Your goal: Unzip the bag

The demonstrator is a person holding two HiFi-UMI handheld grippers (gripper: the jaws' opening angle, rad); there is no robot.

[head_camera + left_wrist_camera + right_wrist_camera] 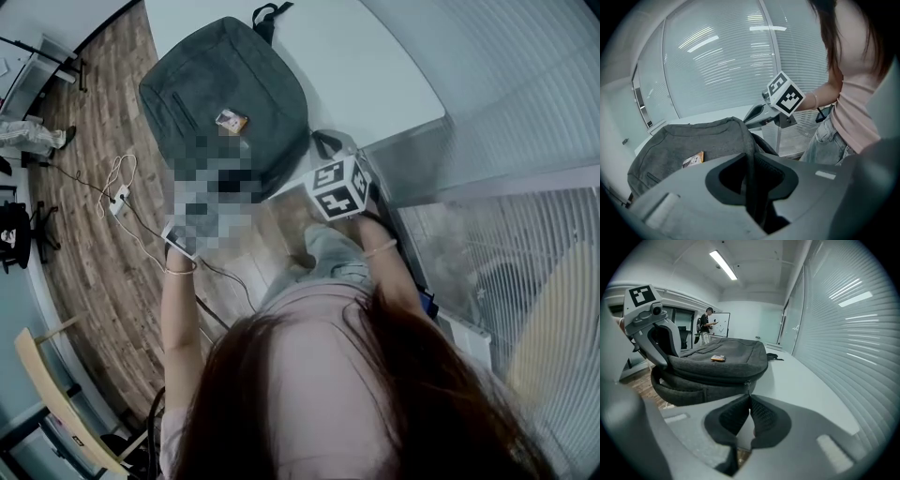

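Observation:
A dark grey backpack [225,84] lies flat on the white table [366,66], with a small orange tag [232,120] on top. In the left gripper view, my left gripper [751,187] is shut on a fold of the backpack's [684,140] near edge. A mosaic patch hides most of it in the head view. My right gripper [749,398] is at the backpack's [722,357] side seam. Its tips are closed together on the lower end of the zipper pull [747,387]. In the head view the right gripper [291,192] reaches to the bag's near right corner.
The backpack overhangs the table's near edge above a wooden floor with cables [117,192]. A glass wall with blinds [525,122] runs along the right. A person [705,326] stands far off by a whiteboard. A chair [56,394] stands at lower left.

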